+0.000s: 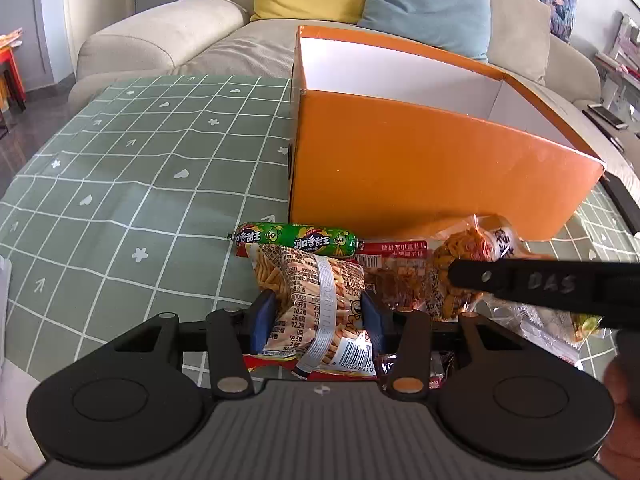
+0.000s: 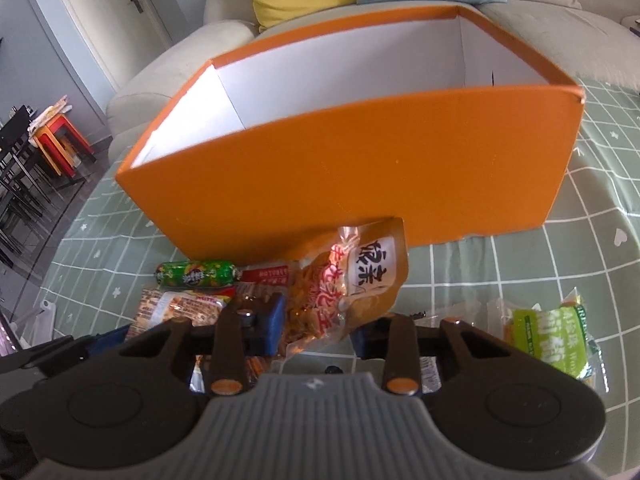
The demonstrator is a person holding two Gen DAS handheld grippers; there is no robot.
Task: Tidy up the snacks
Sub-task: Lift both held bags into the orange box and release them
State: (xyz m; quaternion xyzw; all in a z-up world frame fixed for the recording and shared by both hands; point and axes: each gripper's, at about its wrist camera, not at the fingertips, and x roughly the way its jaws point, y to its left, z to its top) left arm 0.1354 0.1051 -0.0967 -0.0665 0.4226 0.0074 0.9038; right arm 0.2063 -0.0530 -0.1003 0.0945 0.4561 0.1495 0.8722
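The left tool (image 1: 318,312) pinches a noodle-snack packet (image 1: 316,296) before the orange box (image 1: 420,168); its lower end is hidden. The right tool (image 2: 318,326) grips a pickle pouch (image 2: 352,284) on its left side only; the box floor is unseen, and the table (image 1: 120,184) carries the rest.

orange box (image 1: 420,176) wall blocks ahead; tablecloth (image 1: 120,184) left lies open.

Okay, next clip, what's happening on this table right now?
A person is sorting snacks with two handheld grippers. The left gripper is closed on a noodle-snack packet, and the right gripper is closed on an orange pickle pouch. Both sit in front of the open orange box, whose visible white inside shows no snacks. A green sausage stick and a green packet lie on the checked tablecloth.
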